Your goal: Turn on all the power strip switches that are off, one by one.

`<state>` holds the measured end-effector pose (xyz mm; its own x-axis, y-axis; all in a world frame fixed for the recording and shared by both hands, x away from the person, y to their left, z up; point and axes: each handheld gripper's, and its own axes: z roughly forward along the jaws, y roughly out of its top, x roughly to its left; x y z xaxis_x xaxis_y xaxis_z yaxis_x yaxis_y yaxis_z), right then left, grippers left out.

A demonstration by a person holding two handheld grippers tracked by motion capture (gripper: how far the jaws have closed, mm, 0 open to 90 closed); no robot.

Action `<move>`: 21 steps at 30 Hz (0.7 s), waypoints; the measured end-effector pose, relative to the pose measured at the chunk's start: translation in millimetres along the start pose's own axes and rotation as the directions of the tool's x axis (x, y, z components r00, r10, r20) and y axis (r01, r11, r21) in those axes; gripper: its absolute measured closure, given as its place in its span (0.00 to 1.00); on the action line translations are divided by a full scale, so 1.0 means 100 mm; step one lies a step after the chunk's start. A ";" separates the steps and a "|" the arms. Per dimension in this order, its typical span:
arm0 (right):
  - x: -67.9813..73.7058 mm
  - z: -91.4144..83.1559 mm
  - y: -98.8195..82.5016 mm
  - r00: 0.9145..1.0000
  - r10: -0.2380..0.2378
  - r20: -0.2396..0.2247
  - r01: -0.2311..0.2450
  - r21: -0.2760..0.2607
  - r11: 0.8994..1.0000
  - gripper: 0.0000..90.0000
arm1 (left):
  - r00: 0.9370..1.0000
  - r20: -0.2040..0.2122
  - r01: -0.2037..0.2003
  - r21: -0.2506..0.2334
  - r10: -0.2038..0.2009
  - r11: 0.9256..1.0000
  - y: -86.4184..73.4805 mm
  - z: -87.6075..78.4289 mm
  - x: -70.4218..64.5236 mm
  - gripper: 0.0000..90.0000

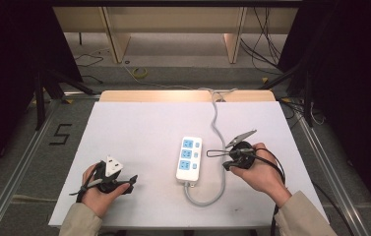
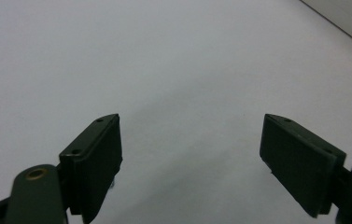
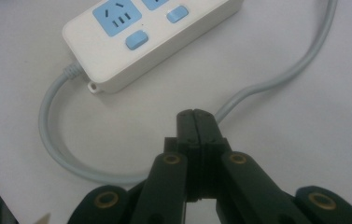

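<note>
A white power strip point(image 1: 189, 158) with blue sockets and blue switches lies in the middle of the white table point(image 1: 139, 123). Its grey cable point(image 1: 207, 200) loops from the near end, round to the right and off the far edge. My right gripper point(image 1: 226, 165) sits just right of the strip, low over the table. In the right gripper view, the gripper point(image 3: 197, 114) has its jaws pressed together with nothing between them, above the cable point(image 3: 276, 79) and short of the strip's near end point(image 3: 150, 37). My left gripper point(image 1: 107, 185) rests near the front left. In the left gripper view, the gripper point(image 2: 192, 120) is open wide over bare table.
The table's wooden far edge point(image 1: 188, 95) borders a floor with loose cables. Metal rails point(image 1: 20, 162) run along both sides. A number marking point(image 1: 61, 133) is on the floor at left. Dark stands and wiring point(image 1: 306, 98) crowd the right.
</note>
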<state>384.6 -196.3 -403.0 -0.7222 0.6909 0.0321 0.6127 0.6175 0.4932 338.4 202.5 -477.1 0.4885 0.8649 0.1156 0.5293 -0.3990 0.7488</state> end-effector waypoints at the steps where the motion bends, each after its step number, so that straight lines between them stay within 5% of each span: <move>1: 0.00 0.00 0.00 1.000 0.001 0.000 -0.001 0.001 1.000 1.00 | 1.000 0.000 0.001 0.000 -0.001 1.000 0.00 0.00 0.00 0.23; 21: 0.04 0.04 0.12 1.000 -0.004 -0.007 0.005 0.012 1.000 1.00 | 1.000 -0.002 0.001 0.001 -0.001 1.000 0.00 0.00 0.00 0.23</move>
<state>390.1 -184.9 -400.6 -0.7272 0.6855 0.0360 0.6133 0.6252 0.4827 338.4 202.2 -477.0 0.4870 0.8656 0.1161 0.5305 -0.3989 0.7480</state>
